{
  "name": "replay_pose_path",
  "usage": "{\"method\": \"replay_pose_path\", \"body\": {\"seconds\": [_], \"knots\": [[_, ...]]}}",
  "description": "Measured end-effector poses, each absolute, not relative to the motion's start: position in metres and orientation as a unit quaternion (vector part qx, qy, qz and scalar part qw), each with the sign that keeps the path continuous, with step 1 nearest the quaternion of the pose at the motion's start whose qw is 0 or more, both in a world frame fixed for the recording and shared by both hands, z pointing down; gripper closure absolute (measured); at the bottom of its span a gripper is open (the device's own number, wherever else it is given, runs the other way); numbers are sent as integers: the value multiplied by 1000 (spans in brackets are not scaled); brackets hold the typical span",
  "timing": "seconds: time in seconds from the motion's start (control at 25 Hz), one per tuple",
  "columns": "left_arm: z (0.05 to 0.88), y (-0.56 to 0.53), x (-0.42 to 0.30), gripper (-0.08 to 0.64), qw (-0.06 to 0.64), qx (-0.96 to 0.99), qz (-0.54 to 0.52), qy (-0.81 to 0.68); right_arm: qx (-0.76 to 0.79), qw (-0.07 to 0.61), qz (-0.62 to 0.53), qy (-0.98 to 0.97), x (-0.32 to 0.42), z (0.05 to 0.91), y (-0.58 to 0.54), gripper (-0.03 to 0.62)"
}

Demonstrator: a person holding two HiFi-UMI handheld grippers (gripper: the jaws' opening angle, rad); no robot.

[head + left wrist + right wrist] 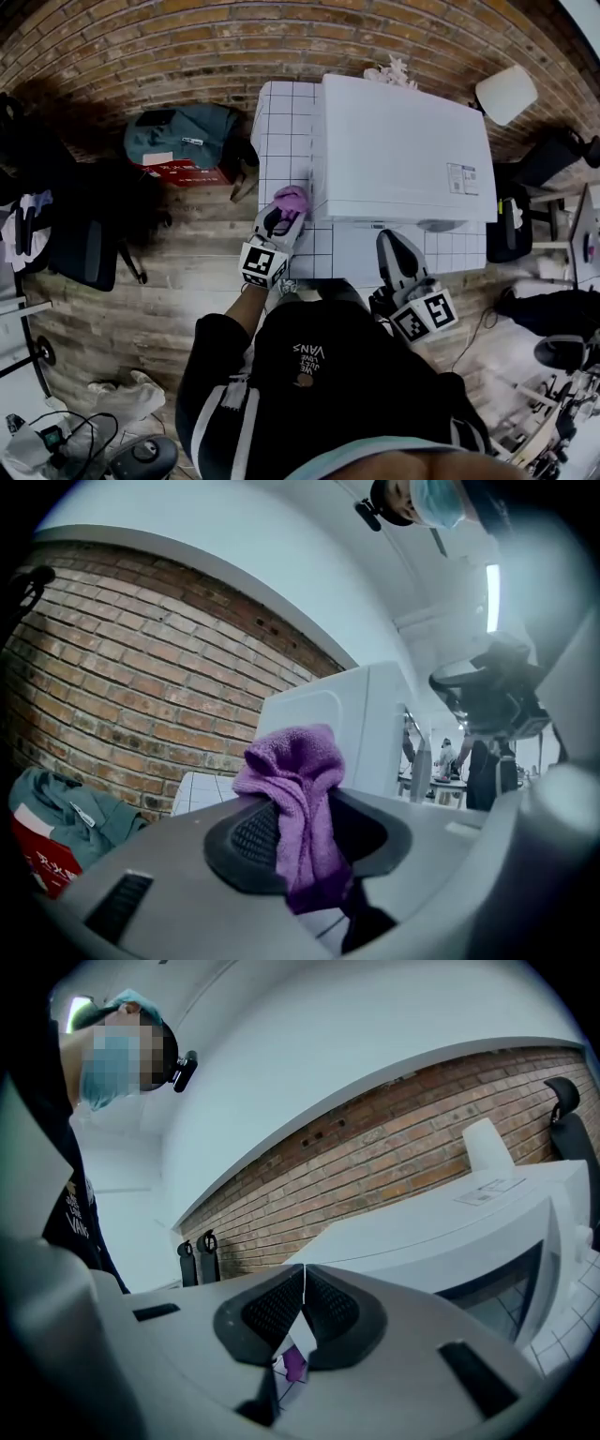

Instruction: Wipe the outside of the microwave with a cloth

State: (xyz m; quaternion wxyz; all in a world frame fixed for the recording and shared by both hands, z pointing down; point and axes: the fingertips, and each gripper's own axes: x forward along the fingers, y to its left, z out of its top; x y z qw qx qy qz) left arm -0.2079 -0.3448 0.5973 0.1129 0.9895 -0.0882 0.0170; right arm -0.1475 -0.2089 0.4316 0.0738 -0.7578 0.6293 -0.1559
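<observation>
White tiled counter (281, 122) stands against a brick wall (187, 47) on a wooden plank floor (169, 272). A green bag (183, 136) lies on the floor off the counter's left edge. The white microwave (398, 150) covers the counter's centre and right, its door towards the front edge. The left gripper (284, 214) is over the front-left part of the counter, jaws clamped on a purple cloth (295, 799) bunched above the pads. The cloth sits at the microwave's front-left corner; contact cannot be confirmed. The right gripper (398, 251) is at the counter's front edge before the door, jaws pressed together with nothing between them.
</observation>
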Motion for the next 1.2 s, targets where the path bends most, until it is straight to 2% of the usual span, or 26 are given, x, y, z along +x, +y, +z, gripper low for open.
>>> {"method": "replay_pose_path", "body": {"seconds": [0.24,0.56,1.2], "knots": [[616,-319,-220,419,136,987,37,-79,-757,71,-158,630,-157,436,-211,588],[619,-341,-191,419,137,987,34,-80,-762,69,-147,627,-147,425,-215,589],[615,-480,-80,419,103,986,26,-132,-768,59,-150,620,-89,417,-228,588]]}}
